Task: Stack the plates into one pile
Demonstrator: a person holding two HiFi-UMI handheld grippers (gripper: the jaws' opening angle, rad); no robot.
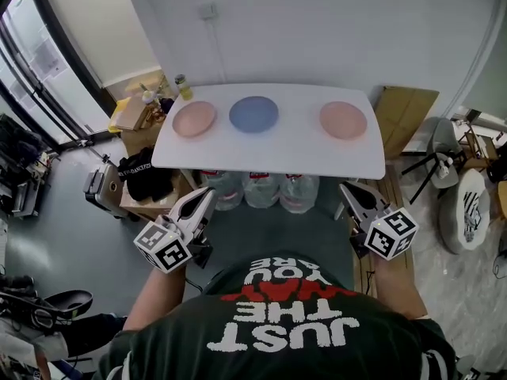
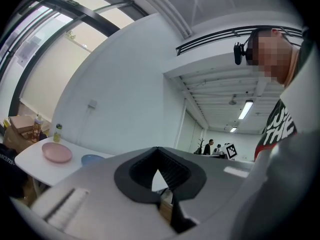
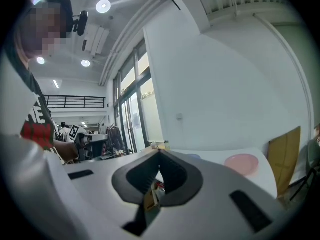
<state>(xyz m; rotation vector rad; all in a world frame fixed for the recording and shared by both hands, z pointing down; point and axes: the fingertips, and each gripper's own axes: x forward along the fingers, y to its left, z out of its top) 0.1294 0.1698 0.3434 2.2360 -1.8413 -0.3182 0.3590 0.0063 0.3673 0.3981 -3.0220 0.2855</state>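
Three plates lie in a row on the white table (image 1: 269, 158): a pink plate (image 1: 194, 119) at the left, a blue plate (image 1: 253, 114) in the middle and a second pink plate (image 1: 343, 120) at the right. Both grippers hang close to the person's body, short of the table's front edge. My left gripper (image 1: 207, 195) is shut and empty; its view shows the left pink plate (image 2: 56, 152) and the blue plate (image 2: 92, 159) beyond the jaws (image 2: 159, 149). My right gripper (image 1: 347, 187) is shut and empty too, with the right pink plate (image 3: 241, 164) ahead of it.
Large water bottles (image 1: 261, 188) stand under the table's front edge. A small yellow bottle (image 1: 184, 87) is at the table's back left corner, beside cluttered boxes (image 1: 135, 113). Cardboard (image 1: 405, 109) leans at the right, with a white chair (image 1: 466, 210) further right.
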